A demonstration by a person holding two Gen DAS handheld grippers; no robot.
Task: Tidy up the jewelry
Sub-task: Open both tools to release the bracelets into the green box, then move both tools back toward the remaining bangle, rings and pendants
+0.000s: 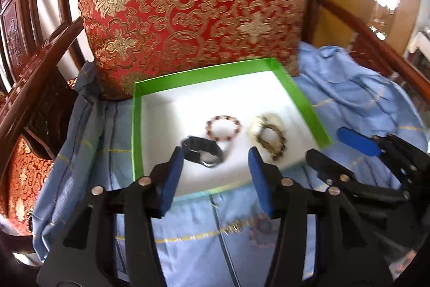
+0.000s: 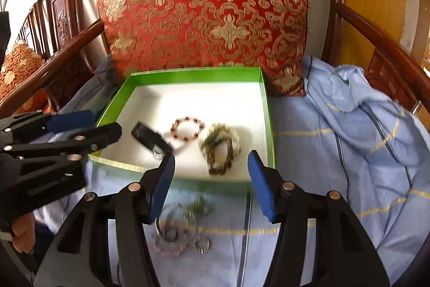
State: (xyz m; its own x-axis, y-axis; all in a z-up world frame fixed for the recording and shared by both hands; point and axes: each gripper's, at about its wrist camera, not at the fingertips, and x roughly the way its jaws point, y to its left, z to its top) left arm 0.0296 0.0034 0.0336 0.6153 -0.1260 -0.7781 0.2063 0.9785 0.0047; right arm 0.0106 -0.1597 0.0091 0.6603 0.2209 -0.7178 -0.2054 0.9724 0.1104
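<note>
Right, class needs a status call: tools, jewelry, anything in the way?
Left tool open, empty. Right tool open, empty. Bracelets and watch in green box; loose jewelry on blue cloth. Nothing blocking.

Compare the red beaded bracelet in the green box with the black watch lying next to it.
The red beaded bracelet is a closed ring of small dark red and pale beads; the black watch is a flat, solid strap with a metal-looking round part at one end. The bracelet lies as an open circle showing the white floor through it; the watch lies stretched out at a slant. Both rest inside the green box, untouched by either gripper.
</note>
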